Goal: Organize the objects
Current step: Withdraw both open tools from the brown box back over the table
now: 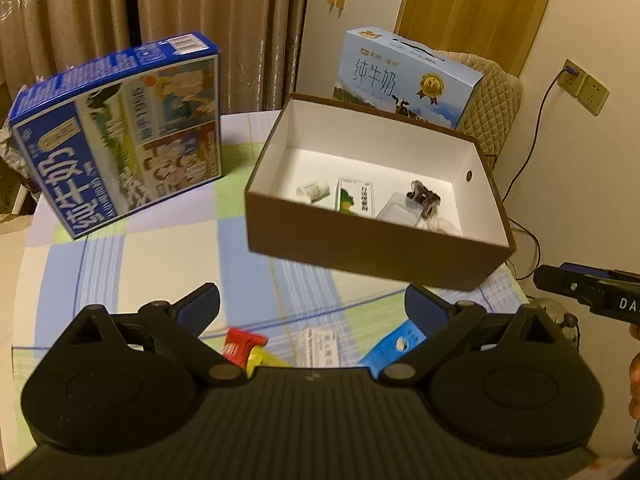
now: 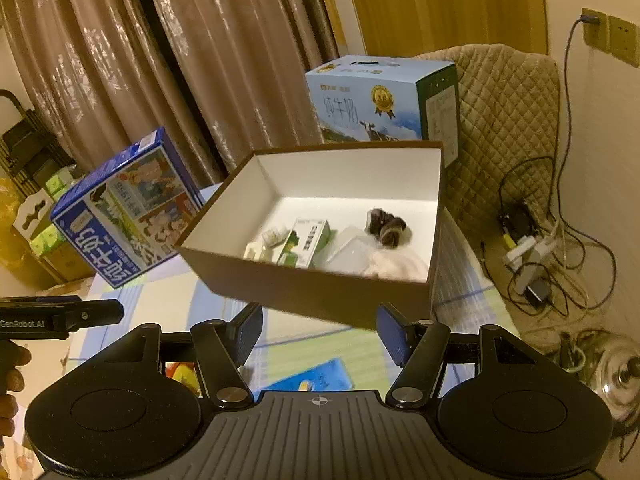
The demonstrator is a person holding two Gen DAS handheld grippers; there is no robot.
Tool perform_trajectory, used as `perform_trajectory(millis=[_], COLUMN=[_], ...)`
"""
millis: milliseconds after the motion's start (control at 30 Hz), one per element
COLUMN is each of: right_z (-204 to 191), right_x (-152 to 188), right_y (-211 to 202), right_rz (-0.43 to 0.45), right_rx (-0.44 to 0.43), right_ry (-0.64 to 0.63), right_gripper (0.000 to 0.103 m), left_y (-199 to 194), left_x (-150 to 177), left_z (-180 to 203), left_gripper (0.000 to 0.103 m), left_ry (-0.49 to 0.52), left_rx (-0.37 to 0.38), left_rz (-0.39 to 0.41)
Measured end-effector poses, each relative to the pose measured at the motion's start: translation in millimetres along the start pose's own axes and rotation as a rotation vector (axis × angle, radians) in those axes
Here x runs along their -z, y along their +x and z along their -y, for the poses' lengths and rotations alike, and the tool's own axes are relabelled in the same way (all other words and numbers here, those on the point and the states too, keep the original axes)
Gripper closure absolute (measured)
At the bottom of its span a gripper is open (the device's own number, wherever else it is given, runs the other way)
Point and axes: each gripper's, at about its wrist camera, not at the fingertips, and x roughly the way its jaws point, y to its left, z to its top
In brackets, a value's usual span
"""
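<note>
Left claw [image 1: 312, 312]: fingers spread wide, nothing between them. Right claw [image 2: 320, 334]: likewise spread and empty, poised just short of the brown box's near wall.

Nearest on the checked bench [image 1: 160, 252], partly hidden under the left claw, lie a red-and-yellow packet [image 1: 244, 346], a small white packet [image 1: 318, 346] and a blue packet [image 1: 400, 346].

Beyond them stands the open brown box [image 2: 320, 292], white inside. It holds a small white bottle [image 2: 274, 236], a green-and-white carton [image 2: 306, 242], a clear plastic piece [image 2: 352, 254] and a dark, blurred item [image 2: 386, 226].

Left of the box, a dark blue milk carton [image 1: 120, 136] sits tilted. Behind it, a light blue milk carton [image 2: 380, 100] stands upright before a quilted chair [image 2: 508, 120].
</note>
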Motion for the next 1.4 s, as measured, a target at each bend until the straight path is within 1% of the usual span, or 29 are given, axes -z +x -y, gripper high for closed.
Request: perform_trajectory(millis=[233,467,633,800,1200,1400], right_z=[-23.7,-39.3,-45.8,-49.3,-53.1,-52.0], right_x=[32.9,64.0,83.6,100.5,120.0,124.4], right_y=[-19.4,-31.0,-33.4,-28.5,-6.7,5.0], right_rz=[-0.011,-0.04,-0.067,-0.103,-0.187,-0.222], right_rx=[0.028,0.048,0.058,0.063,0.055,0.058], right_ry=[0.03,0.052,0.057,0.069,0.063,0.063], right_gripper=[0.043,0.043,0.043,0.043,0.043,0.043], left_y=[-23.8,-36.0,-42.0,-44.1,-30.9,-22.9], left_x=[29.2,57.3,73.4,87.3,111.9,117.3], left_z=[-17.8,-35.2,-42.7,-50.6,-67.4,-69.6], left_gripper=[0.006,0.006,0.006,0.006,0.006,0.006], left_ry=[0.018,0.015,0.033,0.037,0.008,0.009], left_rx=[0.024,0.034,0.006,-0.004,-0.06,-0.059], left_rz=[-0.006,-0.032,-0.04,-0.059,-0.124,-0.137])
